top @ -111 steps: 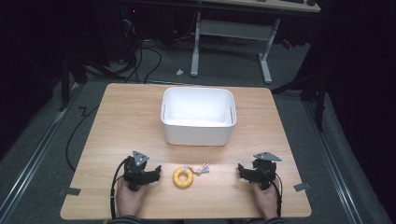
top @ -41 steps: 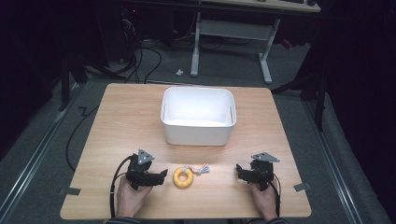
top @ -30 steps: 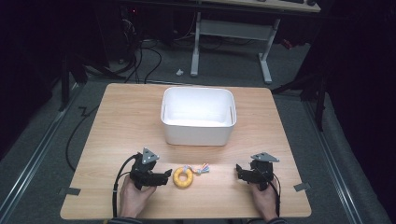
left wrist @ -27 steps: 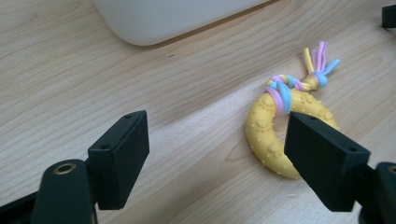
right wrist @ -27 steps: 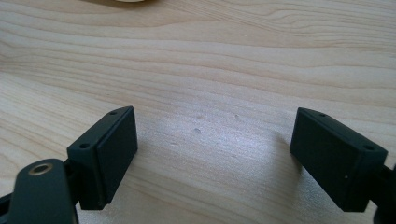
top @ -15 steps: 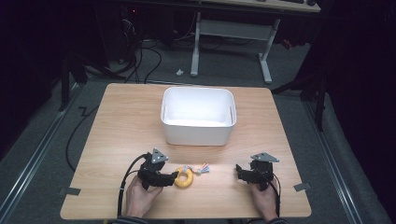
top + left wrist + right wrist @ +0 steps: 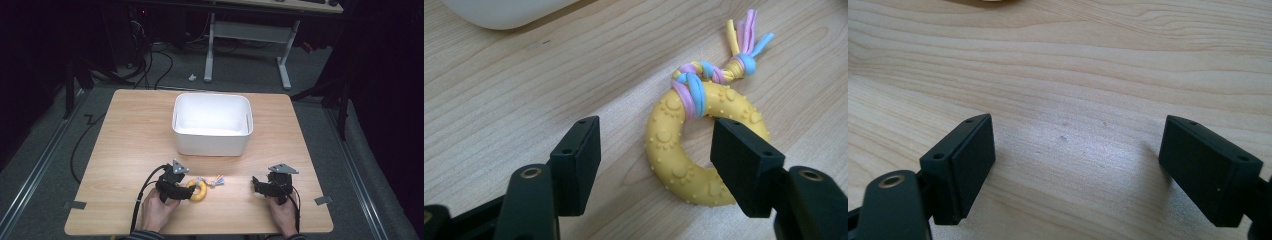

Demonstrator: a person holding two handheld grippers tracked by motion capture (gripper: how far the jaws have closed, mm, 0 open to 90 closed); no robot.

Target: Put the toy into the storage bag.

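Observation:
A yellow rubber ring toy (image 7: 199, 190) (image 7: 674, 150) with a braided pink, blue and yellow cord tail lies flat on the wooden table near its front edge. My left gripper (image 7: 186, 192) (image 7: 659, 160) stands open at the ring's left side; one jaw is over the ring's hole and right part, the other rests on bare wood, so the ring's left arc lies between them. My right gripper (image 7: 257, 186) (image 7: 1078, 165) is open over bare wood at the front right, with nothing between its jaws.
A white rectangular bin (image 7: 212, 124) stands at the table's middle, behind the toy; its lower edge (image 7: 509, 12) shows in the left gripper view. The table (image 7: 130, 135) has bare wood on both sides of the bin. Desk legs and cables lie on the floor beyond.
My left gripper has slid right across the table until its open jaws straddle part of the ring. The right gripper has stayed in place.

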